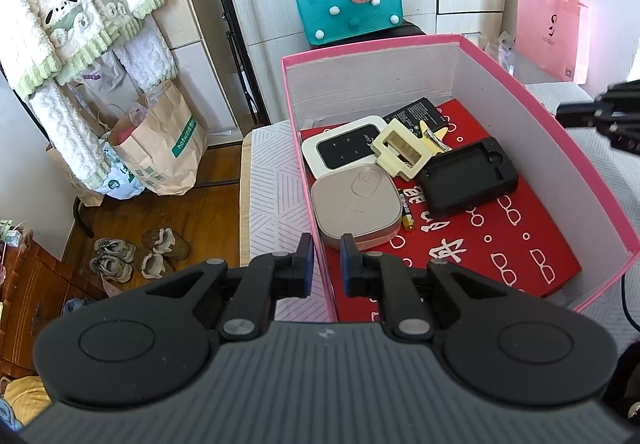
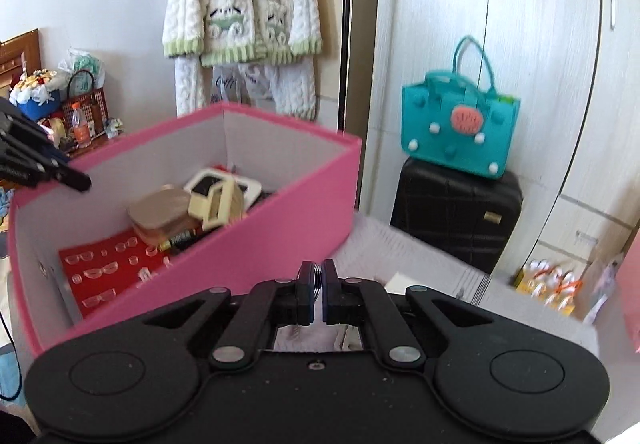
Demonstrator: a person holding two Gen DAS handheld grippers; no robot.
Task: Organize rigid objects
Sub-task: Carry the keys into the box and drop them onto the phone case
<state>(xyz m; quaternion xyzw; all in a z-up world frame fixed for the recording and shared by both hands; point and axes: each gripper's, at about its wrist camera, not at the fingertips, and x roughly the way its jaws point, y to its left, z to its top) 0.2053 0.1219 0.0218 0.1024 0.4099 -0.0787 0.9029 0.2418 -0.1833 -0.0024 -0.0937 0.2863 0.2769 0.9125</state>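
A pink box stands on a white patterned table. Inside on a red sheet lie a beige rounded case, a white-and-black device, a cream plastic frame, a black holder, a black pack and a battery. My left gripper straddles the box's near-left wall, jaws slightly apart and empty. My right gripper is shut on a small metal ring, held above the table right of the box. The left gripper's tip shows in the right wrist view.
A teal felt bag sits on a black suitcase by the wardrobe. Paper bags and shoes lie on the wooden floor left of the table. A pink bag hangs at the right.
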